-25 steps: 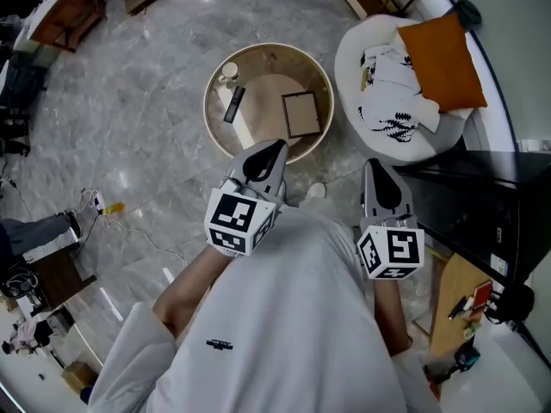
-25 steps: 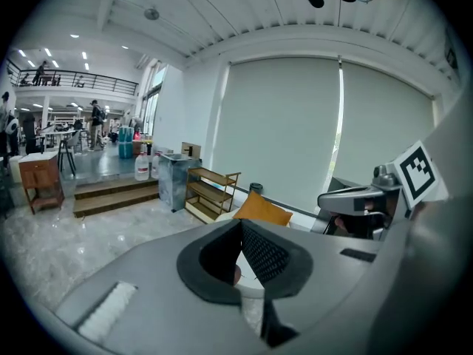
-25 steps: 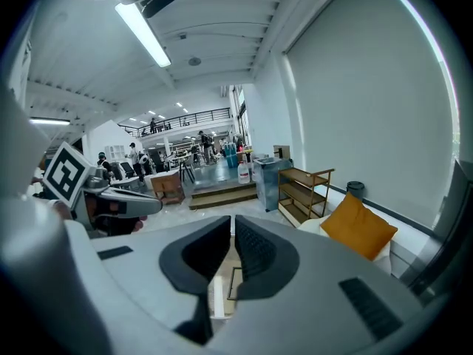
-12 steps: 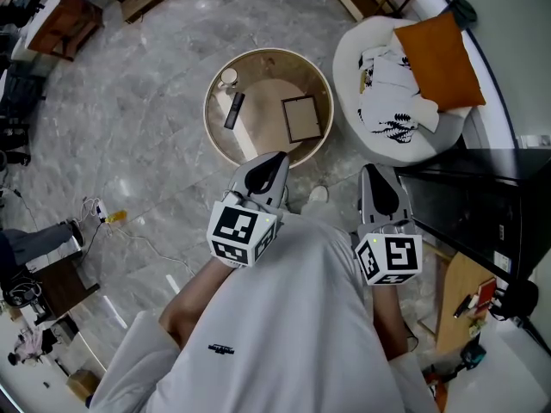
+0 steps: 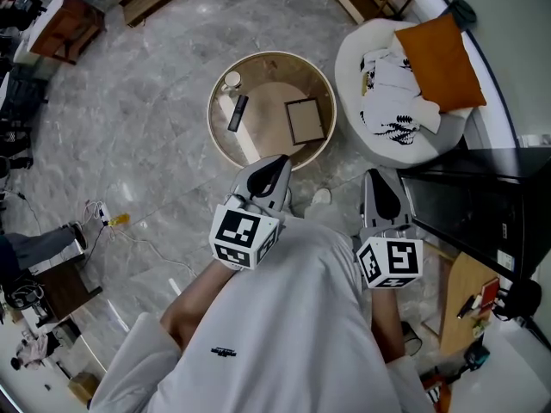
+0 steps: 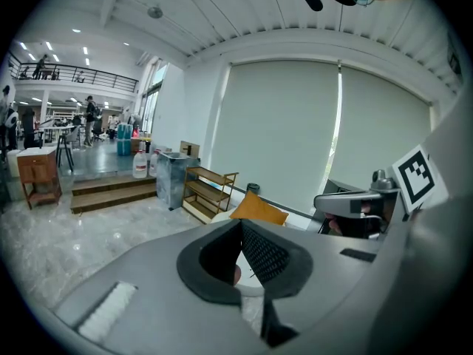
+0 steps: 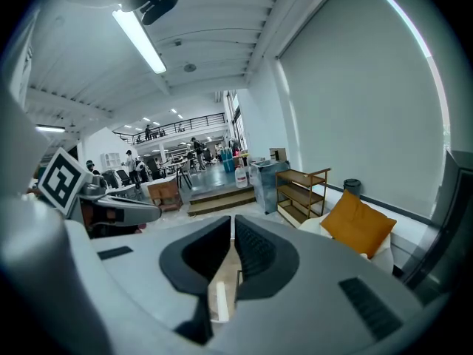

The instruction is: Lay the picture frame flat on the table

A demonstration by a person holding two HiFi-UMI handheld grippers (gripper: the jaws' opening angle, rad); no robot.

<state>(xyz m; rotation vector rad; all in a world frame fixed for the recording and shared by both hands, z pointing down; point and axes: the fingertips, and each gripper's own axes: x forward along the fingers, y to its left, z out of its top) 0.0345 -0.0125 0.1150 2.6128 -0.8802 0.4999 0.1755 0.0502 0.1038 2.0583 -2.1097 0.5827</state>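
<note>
Leftmost, grey left gripper pinched together on nothing, fingertips by the near rim of the low round wooden table. Just beyond and slightly right of those tips, rectangular brown-edged picture frame lying flat on the tabletop, untouched. Rightward, grey right gripper likewise closed and empty, frame ahead-left of its fingertips, well apart.

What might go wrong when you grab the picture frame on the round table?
The picture frame lies close to the rim of the table, so a nudge could slide it off. The remote and white cup sit nearby and might get bumped. The left gripper and right gripper are shut, so they must open first.
</note>
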